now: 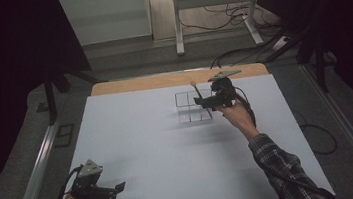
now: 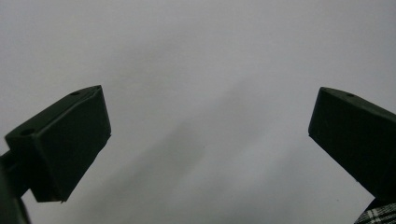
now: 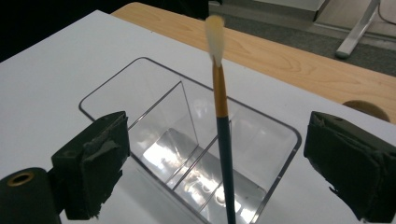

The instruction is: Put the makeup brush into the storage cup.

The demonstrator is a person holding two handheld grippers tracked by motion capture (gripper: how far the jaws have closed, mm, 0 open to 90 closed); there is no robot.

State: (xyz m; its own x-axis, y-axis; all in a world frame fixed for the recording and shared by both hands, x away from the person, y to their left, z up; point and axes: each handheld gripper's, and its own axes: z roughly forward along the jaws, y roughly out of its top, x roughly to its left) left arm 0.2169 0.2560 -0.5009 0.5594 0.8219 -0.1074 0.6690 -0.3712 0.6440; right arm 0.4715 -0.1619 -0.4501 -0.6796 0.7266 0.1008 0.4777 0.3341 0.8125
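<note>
A paintbrush point(image 3: 224, 140) with a dark teal handle, gold ferrule and pale bristles stands tilted, bristles up, in a clear divided organizer point(image 3: 107, 81). In the high view the organizer point(image 1: 185, 109) sits at the back middle of the white table, with the brush point(image 1: 196, 91) leaning in its right part. My right gripper point(image 3: 217, 130) is open, one jaw on each side of the brush and neither pad touching it. In the high view that right gripper point(image 1: 204, 102) is at the organizer's right end. My left gripper point(image 1: 119, 189) rests open at the near left corner; its jaws point(image 2: 210, 112) hold nothing.
The white table sheet point(image 1: 170, 150) is bare between the two hands. A wooden strip point(image 1: 177, 79) runs along its far edge. Beyond it stand a white metal frame point(image 1: 214, 4) and floor cables point(image 1: 235, 17). A plaid sleeve point(image 1: 278, 168) crosses the near right.
</note>
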